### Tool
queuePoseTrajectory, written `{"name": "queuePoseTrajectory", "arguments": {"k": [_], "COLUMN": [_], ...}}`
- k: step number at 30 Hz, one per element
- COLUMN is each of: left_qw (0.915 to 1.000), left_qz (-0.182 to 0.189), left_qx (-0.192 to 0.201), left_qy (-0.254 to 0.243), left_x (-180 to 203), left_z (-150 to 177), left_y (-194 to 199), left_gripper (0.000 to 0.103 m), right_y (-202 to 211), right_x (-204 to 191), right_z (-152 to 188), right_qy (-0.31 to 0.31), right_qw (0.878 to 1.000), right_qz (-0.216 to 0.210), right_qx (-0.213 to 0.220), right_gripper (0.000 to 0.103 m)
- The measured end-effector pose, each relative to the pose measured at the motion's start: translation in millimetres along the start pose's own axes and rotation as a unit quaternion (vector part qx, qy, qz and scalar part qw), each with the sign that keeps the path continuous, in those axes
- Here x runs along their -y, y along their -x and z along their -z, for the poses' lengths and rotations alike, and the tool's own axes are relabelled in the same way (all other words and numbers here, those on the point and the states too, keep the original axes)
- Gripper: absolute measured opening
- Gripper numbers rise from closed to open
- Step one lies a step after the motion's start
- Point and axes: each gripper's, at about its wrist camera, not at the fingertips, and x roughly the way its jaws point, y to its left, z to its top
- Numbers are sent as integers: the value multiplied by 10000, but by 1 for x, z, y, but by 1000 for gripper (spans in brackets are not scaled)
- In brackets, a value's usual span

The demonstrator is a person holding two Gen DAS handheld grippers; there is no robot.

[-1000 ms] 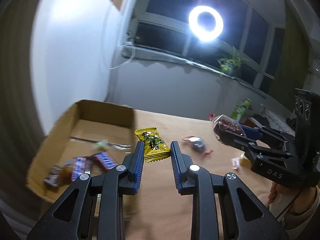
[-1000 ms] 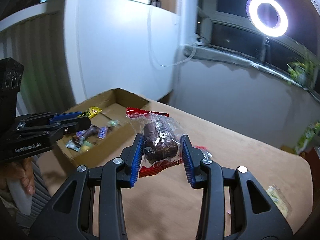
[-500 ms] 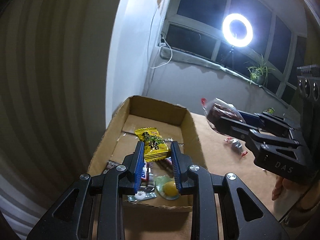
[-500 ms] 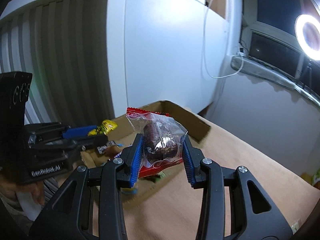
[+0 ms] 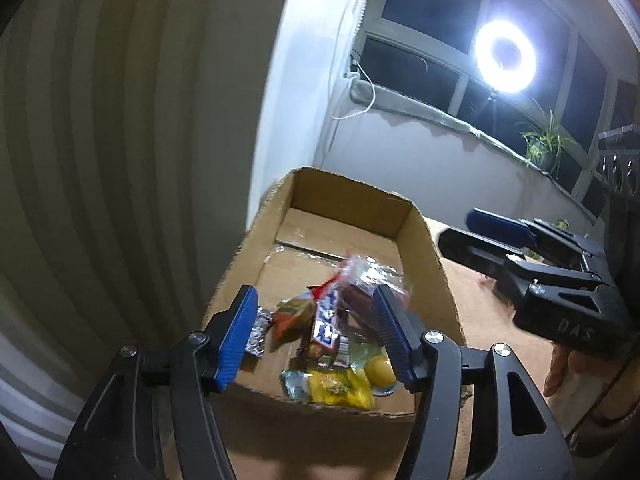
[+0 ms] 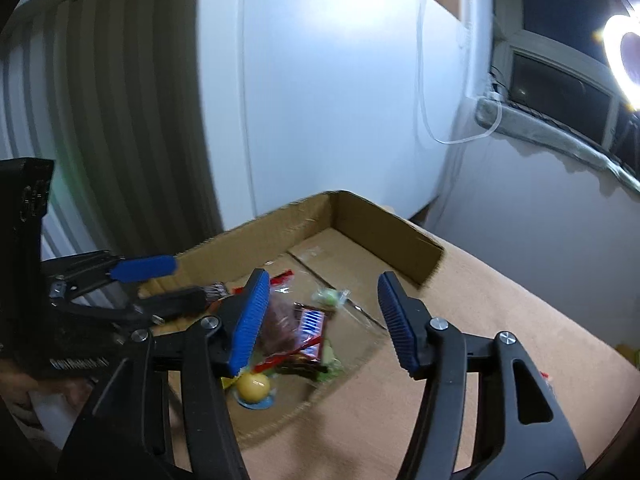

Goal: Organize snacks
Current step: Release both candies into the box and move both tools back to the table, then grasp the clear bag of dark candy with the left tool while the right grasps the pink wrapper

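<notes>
I found both the left gripper (image 5: pixel 316 332) and right gripper (image 6: pixel 320 320) with jaws just opened, empty. The snacks (image 5: pixel 332 344) lay in the cardboard box (image 5: pixel 424 248), lower centre of frame, on the table (image 6: pixel 500 300).

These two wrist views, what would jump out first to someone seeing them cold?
First the glaring ring light at the dark window, upper right in the left wrist view. Then the open cardboard box on the brown table, with bright wrapped snacks heaped at its near end. Both the left gripper and the right gripper hang over that pile, blue fingers spread and holding nothing.
</notes>
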Motion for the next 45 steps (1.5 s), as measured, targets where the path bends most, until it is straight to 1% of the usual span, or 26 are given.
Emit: {"name": "queuePoseTrajectory", "arguments": {"k": [5,10,11,12,13,15,21,23,29,36,45], "left_qw": [9999,9997,9997,9997,9998,9999,9998,9995,9976,9932,9849], "left_qz": [-87,-92,-81,-70,-60,-32,74,113,309,549,894], "left_qx": [68,142,150,148,140,137,101,84,-19,-138,-303], "left_qy": [105,170,163,154,135,80,-176,-277,-613,-1014,-1454], "left_x": [-9,-9,-7,-6,-3,1,27,36,75,125,180], "left_z": [2,2,2,2,2,3,2,2,2,4,7], "left_y": [10,19,20,21,21,25,27,28,20,9,-4], "left_gripper": [59,59,59,60,64,65,65,68,68,68,68], "right_y": [8,18,20,21,24,29,50,57,83,119,148], "right_x": [8,1,0,-1,-2,-2,14,24,63,113,154], "right_z": [9,18,20,22,25,31,52,60,92,131,164], "right_qy": [-108,-116,-122,-126,-134,-166,-384,-477,-859,-1386,-1787], "right_qw": [9999,9999,9999,9999,9999,9998,9990,9985,9946,9857,9750], "right_qz": [60,62,48,48,82,111,205,276,575,960,1320], "right_qx": [-31,2,0,-1,12,35,65,54,-1,-1,-99], "right_gripper": [59,60,61,63,65,65,65,65,65,65,65]}}
